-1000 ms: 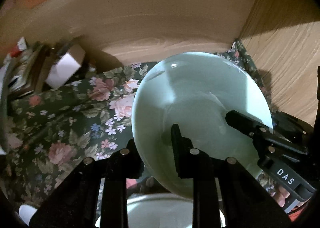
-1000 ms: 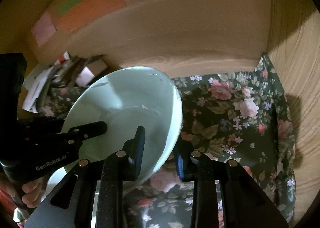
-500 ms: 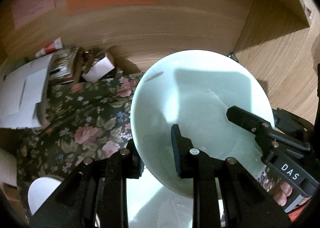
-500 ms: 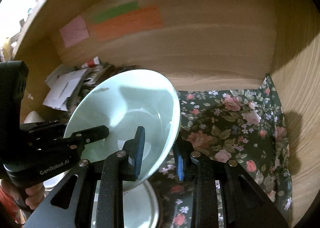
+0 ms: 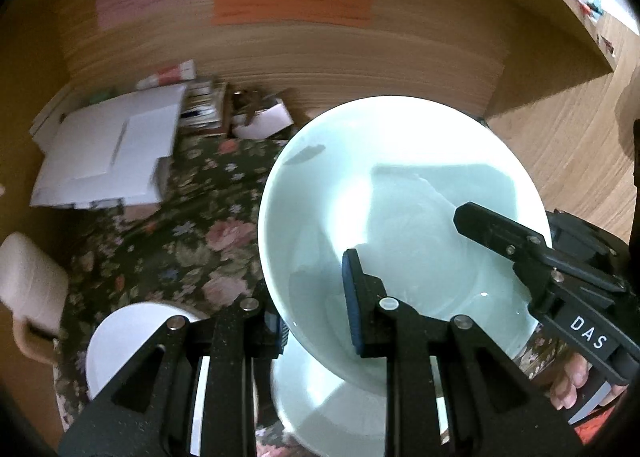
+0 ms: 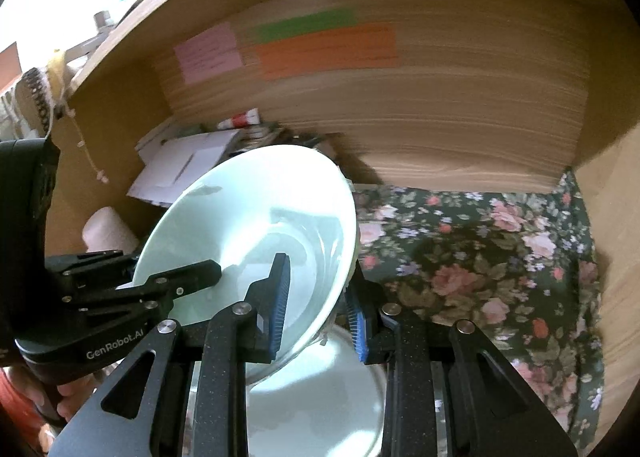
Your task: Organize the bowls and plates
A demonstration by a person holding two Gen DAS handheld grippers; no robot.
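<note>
A pale green bowl (image 5: 400,209) is held in the air, tilted, by both grippers. My left gripper (image 5: 316,309) is shut on its left rim, one finger inside and one outside. My right gripper (image 6: 316,297) is shut on the bowl's (image 6: 256,217) right rim the same way. The right gripper also shows in the left wrist view (image 5: 520,245), and the left gripper in the right wrist view (image 6: 172,281). A second pale green dish (image 5: 340,409) lies below the bowl; it also shows in the right wrist view (image 6: 320,397). A white bowl (image 5: 128,337) sits at lower left.
A floral cloth (image 6: 480,257) covers the surface inside a wooden alcove. White papers and boxes (image 5: 112,153) pile at the back left. A beige object (image 5: 28,289) lies at the left edge. Coloured notes (image 5: 292,1) stick to the back wall (image 6: 440,105).
Both grippers have risen and pulled back with the bowl. The dish below and the white bowl have come into view.
</note>
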